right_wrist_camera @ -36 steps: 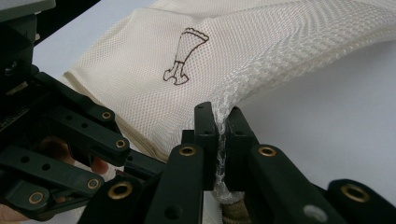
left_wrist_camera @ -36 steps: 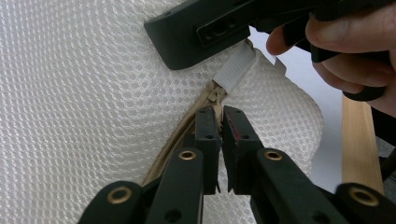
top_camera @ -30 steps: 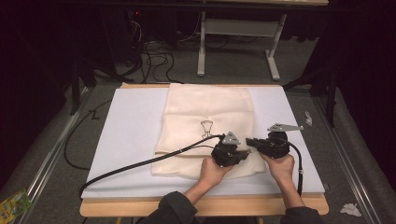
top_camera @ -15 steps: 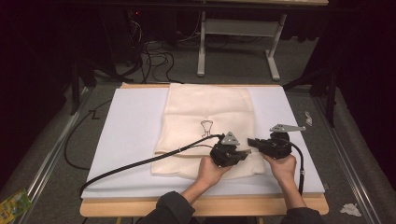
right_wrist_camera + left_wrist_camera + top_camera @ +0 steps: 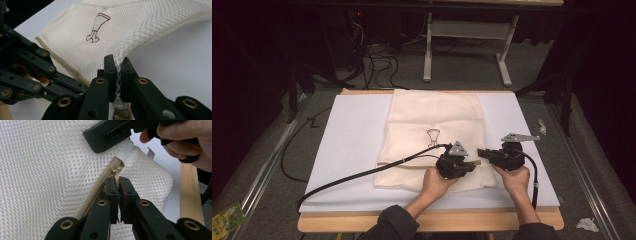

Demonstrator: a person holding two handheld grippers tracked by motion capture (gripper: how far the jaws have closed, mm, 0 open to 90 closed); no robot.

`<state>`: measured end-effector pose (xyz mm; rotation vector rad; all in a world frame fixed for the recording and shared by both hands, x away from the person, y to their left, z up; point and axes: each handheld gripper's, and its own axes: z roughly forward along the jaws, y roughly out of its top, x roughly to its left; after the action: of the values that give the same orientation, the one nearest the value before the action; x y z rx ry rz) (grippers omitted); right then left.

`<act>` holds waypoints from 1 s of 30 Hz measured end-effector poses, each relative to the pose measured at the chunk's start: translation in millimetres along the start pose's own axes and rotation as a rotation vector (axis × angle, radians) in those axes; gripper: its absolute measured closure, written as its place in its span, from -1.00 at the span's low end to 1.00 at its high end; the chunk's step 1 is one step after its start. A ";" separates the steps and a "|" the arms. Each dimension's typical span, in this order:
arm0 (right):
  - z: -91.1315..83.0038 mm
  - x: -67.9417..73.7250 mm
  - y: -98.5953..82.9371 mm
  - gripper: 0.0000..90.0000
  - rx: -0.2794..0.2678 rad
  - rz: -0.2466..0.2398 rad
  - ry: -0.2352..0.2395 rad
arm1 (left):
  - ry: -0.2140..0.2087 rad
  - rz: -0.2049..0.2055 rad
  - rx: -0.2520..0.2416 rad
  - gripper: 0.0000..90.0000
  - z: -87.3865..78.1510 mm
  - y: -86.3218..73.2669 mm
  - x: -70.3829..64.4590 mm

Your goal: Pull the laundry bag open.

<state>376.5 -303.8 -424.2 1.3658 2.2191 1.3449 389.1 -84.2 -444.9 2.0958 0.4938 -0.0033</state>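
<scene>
A cream mesh bag [image 5: 434, 135] lies flat on a white sheet [image 5: 347, 145] that covers the desk [image 5: 432, 220], with its near edge close to the person's side. A small brown drawing [image 5: 433, 135] sits at the middle of the bag (it looks like a bottle or vase, hard to tell which).

Both tongs work at the bag's near right corner. The left tongs [image 5: 119, 186] are pressed together on the small metal zip pull [image 5: 116, 171], which sits at the end of the tan zip [image 5: 100, 185] running along the bag's edge. Just beyond the pull, a white fabric tab [image 5: 127, 151] caps the end of the zip.

The right tongs [image 5: 118, 67] are pinched shut on a fold of the mesh at the bag's edge, and the netting is bunched up between the jaws and lifted a little off the sheet. In the left gripper view the right hand [image 5: 182, 140] and its gripper body sit just past the zip end, very near the left tongs.

From the high view, the left hand [image 5: 437, 182] and the right hand come in from the near edge, with the two grippers almost touching nose to nose. A black cable [image 5: 362, 175] trails off to the left across the sheet.
</scene>
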 end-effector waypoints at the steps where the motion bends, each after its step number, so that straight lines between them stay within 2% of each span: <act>1: -0.1 0.0 0.0 0.95 0.000 0.000 0.000 | 0.006 0.002 0.004 0.93 -0.2 -0.1 0.1; 22: -2.8 -3.7 -2.5 0.95 0.000 0.007 -0.006 | 0.013 0.012 0.016 0.93 -4.6 0.0 1.3; 30: -3.6 -4.9 -2.5 0.95 -0.001 0.012 -0.011 | 0.017 0.001 0.012 0.93 -9.3 -1.7 4.9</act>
<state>375.6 -310.2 -425.4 1.3843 2.2062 1.3390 391.2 -74.1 -442.1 2.1092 0.5037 0.0120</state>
